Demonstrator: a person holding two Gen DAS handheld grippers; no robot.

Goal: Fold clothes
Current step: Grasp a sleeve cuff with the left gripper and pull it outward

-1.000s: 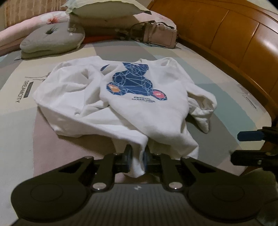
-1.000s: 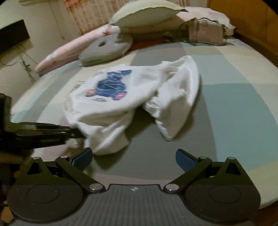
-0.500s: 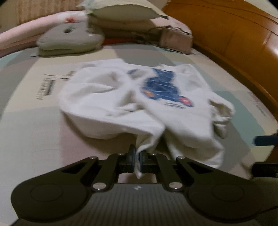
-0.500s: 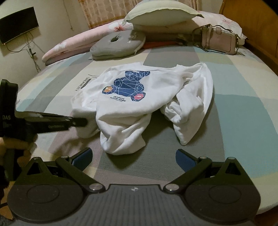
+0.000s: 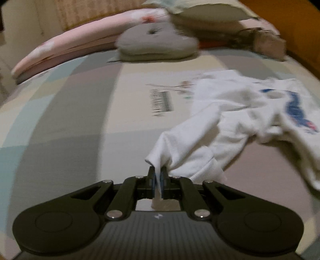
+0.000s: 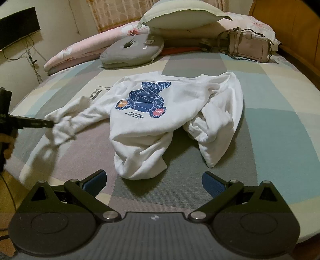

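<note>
A white sweatshirt (image 6: 160, 120) with a blue bear print lies rumpled on the bed, print up. Its one sleeve (image 6: 66, 120) is stretched out to the left, and my left gripper (image 6: 51, 125) is shut on the cuff. In the left wrist view the gripper (image 5: 158, 176) pinches the white cuff (image 5: 160, 160), and the sweatshirt (image 5: 250, 112) trails off to the right. My right gripper (image 6: 154, 182) is open just above the near edge of the bed, with nothing between its blue pads. The other sleeve (image 6: 216, 140) lies bunched at the right.
Pillows (image 6: 180, 18), a grey round cushion (image 6: 132, 50) and a pink handbag (image 6: 250, 48) sit at the head of the bed. A wooden headboard (image 6: 296, 30) runs along the right. The patchwork sheet (image 6: 280, 130) is bare around the sweatshirt. A hand (image 6: 6, 144) shows at the left edge.
My left gripper has swung left with the cuff in its grip, drawing the sleeve out from under the sweatshirt's body. The right gripper has barely moved and stays open.
</note>
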